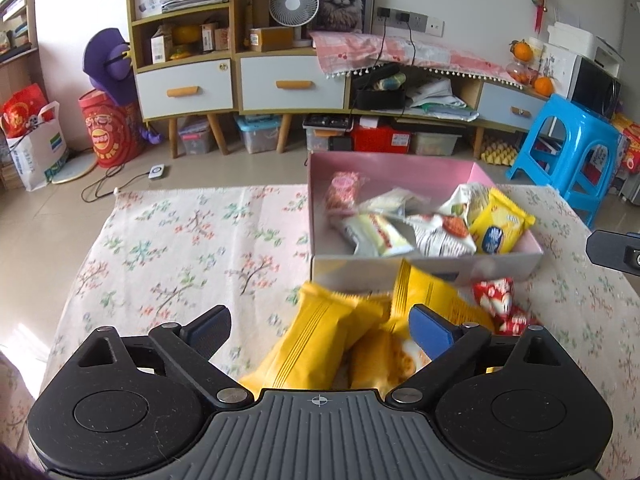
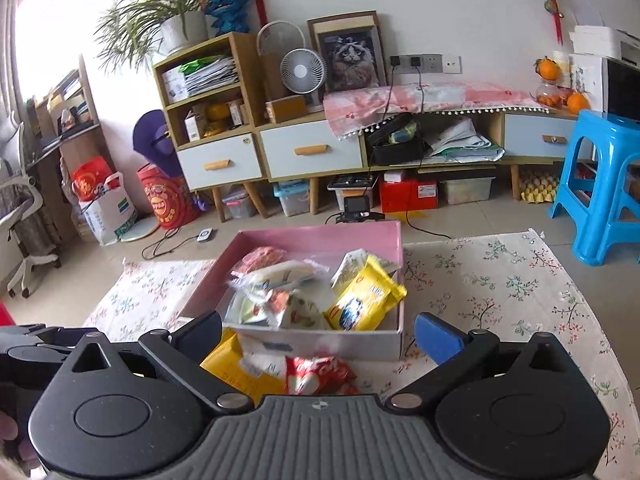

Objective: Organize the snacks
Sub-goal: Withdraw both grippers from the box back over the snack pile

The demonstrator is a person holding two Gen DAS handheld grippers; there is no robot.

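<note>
Left wrist view looks over the floral tablecloth on the tabletop toward the pink box, which sits right of centre in the frame. Inside it lie several snack packs: a pink round-patterned packet at the box's left, white wrappers in the middle, and a yellow packet with a blue emblem leaning at the right end. In the lower centre, the left gripper is spread wide, holding nothing, and two yellow snack bags lie on the cloth between its fingers, just in front of the box's near wall. A red-and-white snack packet rests on the cloth to the right of the yellow bags, beside the box's near corner. A dark part of the other tool shows at the right edge.

Right wrist view has the same pink box at centre, with the yellow packet with a blue emblem in its near right corner. The right gripper is also wide open and empty; below it, at the bottom centre, lie the red-and-white snack packet and a yellow snack bag, both just in front of the box. A blue plastic stool stands on the floor at the right.
</note>
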